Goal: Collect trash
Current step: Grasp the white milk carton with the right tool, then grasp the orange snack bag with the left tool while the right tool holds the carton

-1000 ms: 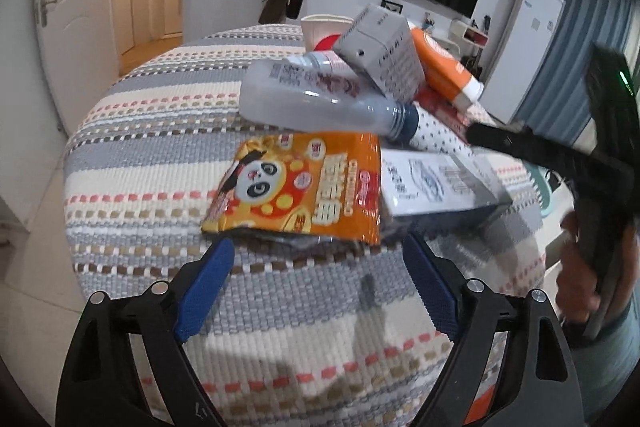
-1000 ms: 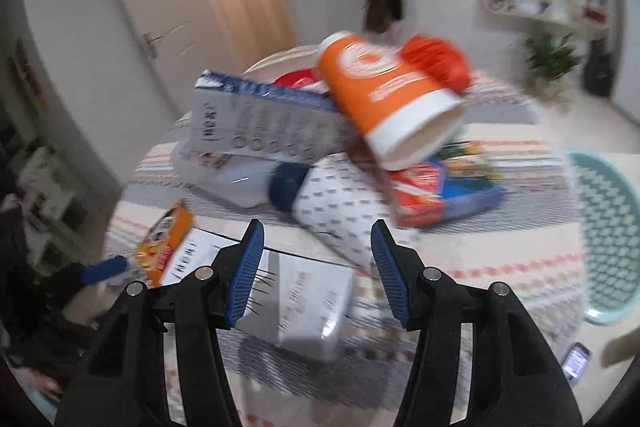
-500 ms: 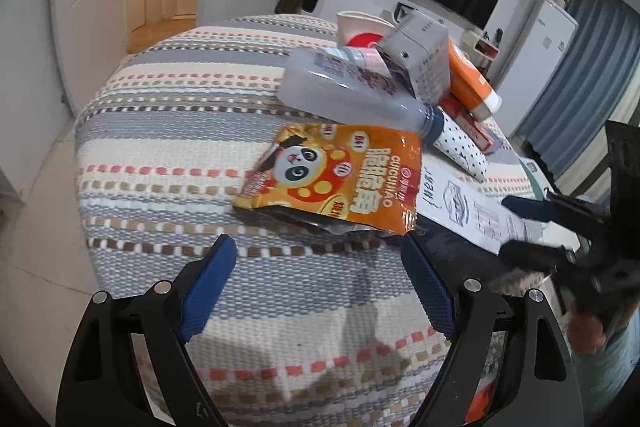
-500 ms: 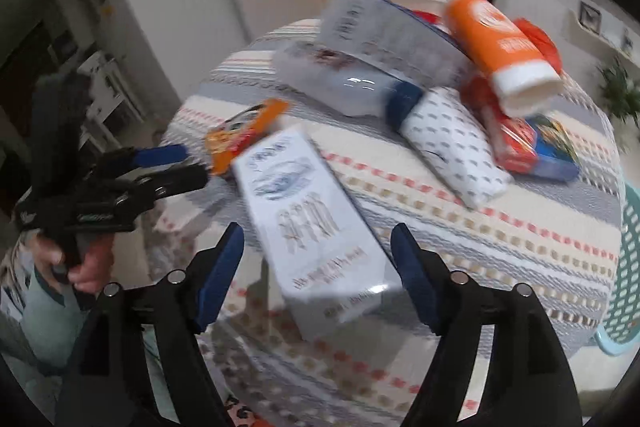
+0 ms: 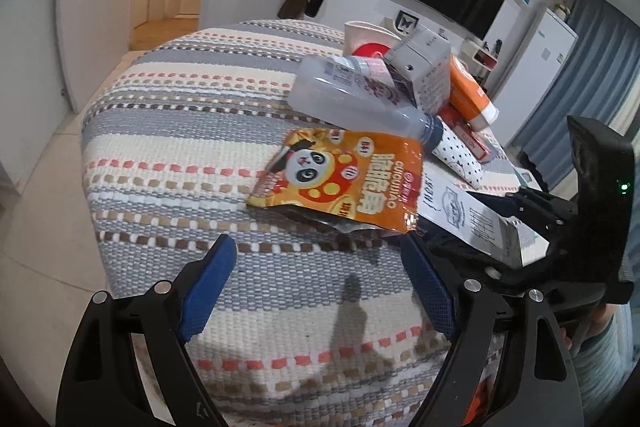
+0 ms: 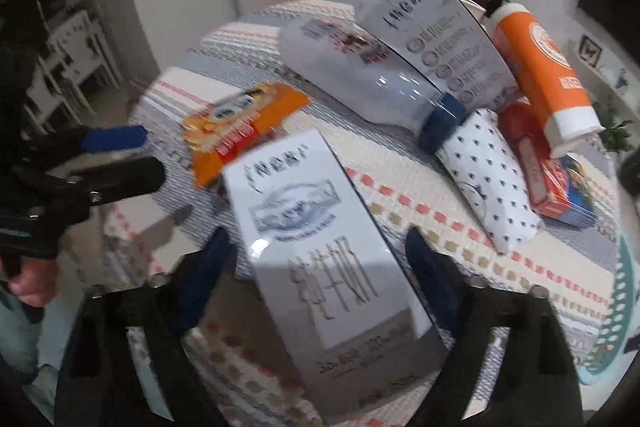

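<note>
A pile of trash lies on a striped cloth table [image 5: 180,131]. An orange panda snack bag [image 5: 344,183] lies just ahead of my open, empty left gripper [image 5: 320,279]. A white milk carton [image 6: 320,251] lies between the jaws of my open right gripper [image 6: 316,267]; whether the pads touch it I cannot tell. Behind are a clear bottle with blue cap [image 6: 360,83], a second white carton [image 6: 436,43], an orange tube [image 6: 540,67] and a dotted white pack [image 6: 492,171]. The carton also shows in the left wrist view [image 5: 464,215].
A red pack [image 6: 536,163] on a blue one lies at the right of the pile. A green basket [image 6: 624,307] stands beyond the table's right edge. A white cup [image 5: 364,35] stands at the back. Doors, a television and a fridge lie behind.
My right gripper has swung left and closed in on the near white carton, which now fills the gap between its jaws. My left gripper has drawn back slightly from the snack bag.
</note>
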Demonstrator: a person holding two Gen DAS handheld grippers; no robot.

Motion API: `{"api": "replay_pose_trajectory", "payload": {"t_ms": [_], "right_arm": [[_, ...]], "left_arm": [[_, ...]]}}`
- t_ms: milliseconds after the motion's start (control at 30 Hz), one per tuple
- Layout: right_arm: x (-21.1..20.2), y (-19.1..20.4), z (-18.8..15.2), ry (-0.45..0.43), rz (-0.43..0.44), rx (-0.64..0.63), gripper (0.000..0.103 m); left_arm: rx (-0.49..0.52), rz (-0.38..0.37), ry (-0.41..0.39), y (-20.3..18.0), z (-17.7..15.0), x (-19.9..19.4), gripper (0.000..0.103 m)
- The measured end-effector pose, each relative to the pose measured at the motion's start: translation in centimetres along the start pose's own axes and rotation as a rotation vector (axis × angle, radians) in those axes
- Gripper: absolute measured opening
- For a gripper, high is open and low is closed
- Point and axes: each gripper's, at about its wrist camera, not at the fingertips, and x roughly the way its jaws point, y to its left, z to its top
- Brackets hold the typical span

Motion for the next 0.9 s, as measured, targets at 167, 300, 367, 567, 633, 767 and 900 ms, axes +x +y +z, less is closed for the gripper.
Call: {"api": "replay_pose_trajectory", "payload": {"t_ms": [167,300,367,567,633,767,900], "right_arm": [[-0.8,-1.1,-0.8,-0.053,-0.020,0.043,0.060],[-2.1,-2.4,-2.2,-0.074,-0.083,0.093,0.059],[-2.1,-3.2,-2.4,-0.072,-0.097,0.126,0.059],[-2.9,-6.0,-4.1,-0.069,-0.111,0.228,0.059],[-3.3,-6.6,-4.5,-0.069,-0.107,0.246,0.059],[-2.8,-6.6,-4.3,-0.071,-0.109,0.240,0.059],[-3.2,-6.6,-4.7,-0.076,-0.110,0.234,0.059]], "left_arm": [[0.006,-0.030,0.019,-0.9,0.0,0.8,0.082],[0.018,-0.009,0.013,-1.1,0.0,0.8,0.082],[0.024,-0.010,0.010,-1.4,0.3,0.8,0.082],[0.098,0.016,0.022,-3.5,1.4,2.4,0.089],[0.114,0.028,0.048,-4.0,1.8,3.6,0.089],[0.159,0.056,0.094,-5.0,2.2,5.7,0.089],[0.206,0.125,0.101,-5.6,2.4,6.7,0.083]]}}
